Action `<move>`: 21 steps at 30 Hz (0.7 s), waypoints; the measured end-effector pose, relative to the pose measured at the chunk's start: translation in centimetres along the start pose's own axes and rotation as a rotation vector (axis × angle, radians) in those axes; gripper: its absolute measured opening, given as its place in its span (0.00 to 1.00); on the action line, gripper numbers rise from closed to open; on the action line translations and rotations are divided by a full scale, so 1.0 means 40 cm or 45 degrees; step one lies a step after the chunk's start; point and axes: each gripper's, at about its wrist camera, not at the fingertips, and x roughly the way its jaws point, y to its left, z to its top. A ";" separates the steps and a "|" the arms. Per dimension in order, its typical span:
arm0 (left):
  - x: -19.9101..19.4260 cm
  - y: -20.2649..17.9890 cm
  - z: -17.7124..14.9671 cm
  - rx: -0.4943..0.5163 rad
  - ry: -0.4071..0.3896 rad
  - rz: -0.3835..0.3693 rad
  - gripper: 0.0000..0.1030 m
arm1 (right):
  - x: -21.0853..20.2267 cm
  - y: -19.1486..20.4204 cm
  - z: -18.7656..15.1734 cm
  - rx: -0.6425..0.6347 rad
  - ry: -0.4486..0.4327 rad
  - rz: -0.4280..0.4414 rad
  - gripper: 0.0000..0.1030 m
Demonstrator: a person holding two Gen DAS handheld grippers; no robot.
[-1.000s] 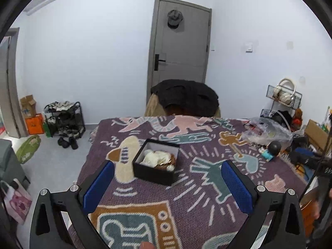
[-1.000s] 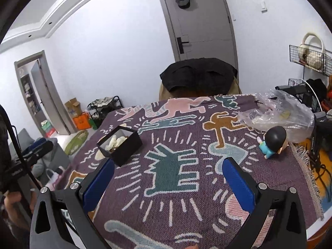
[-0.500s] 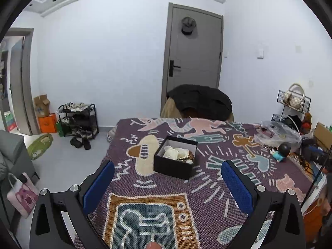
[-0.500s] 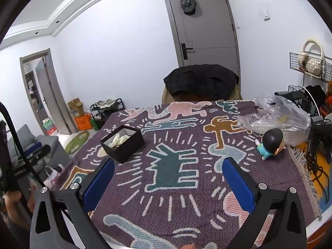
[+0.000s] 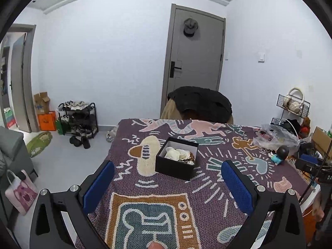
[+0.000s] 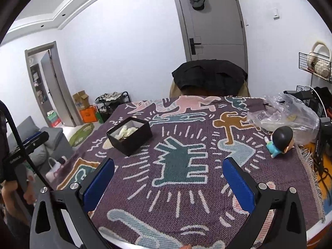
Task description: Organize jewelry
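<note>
A black open box sits on the patterned purple blanket, holding white pouches and a gold chain. It also shows in the right wrist view, far left of that gripper. My left gripper is open and empty, held above the blanket just short of the box. My right gripper is open and empty above the teal dog figure in the middle of the blanket.
A clear plastic bag and a small doll figure lie at the table's right side. A chair with a black jacket stands behind the table. The blanket's fringed edge is on the right.
Both grippers have pulled back and risen, so the box looks smaller and farther in the left wrist view. Both stay open and empty.
</note>
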 end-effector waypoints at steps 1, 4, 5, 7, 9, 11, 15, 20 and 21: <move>0.000 0.000 0.000 0.002 0.003 0.003 1.00 | 0.000 -0.001 0.000 0.002 -0.001 0.000 1.00; 0.001 -0.001 0.001 0.003 0.008 -0.008 1.00 | -0.001 -0.003 0.000 0.009 -0.007 0.000 1.00; 0.000 -0.001 0.001 0.004 0.006 -0.007 1.00 | -0.002 -0.004 0.000 0.012 -0.010 0.000 1.00; -0.001 -0.001 0.001 0.006 0.004 -0.005 1.00 | -0.004 -0.005 0.001 0.017 -0.014 0.001 1.00; 0.000 -0.001 0.000 0.005 0.004 -0.006 1.00 | -0.005 -0.007 0.003 0.020 -0.015 0.000 1.00; -0.003 0.001 0.001 0.007 -0.003 -0.001 1.00 | -0.006 -0.007 0.004 0.023 -0.018 0.000 1.00; -0.007 0.006 0.006 0.009 -0.013 -0.003 1.00 | -0.010 -0.009 0.006 0.028 -0.027 0.001 1.00; -0.011 0.009 0.009 0.013 -0.024 0.001 1.00 | -0.012 -0.013 0.005 0.035 -0.032 -0.001 1.00; -0.012 0.007 0.009 0.014 -0.026 0.001 1.00 | -0.012 -0.014 0.004 0.038 -0.032 -0.002 1.00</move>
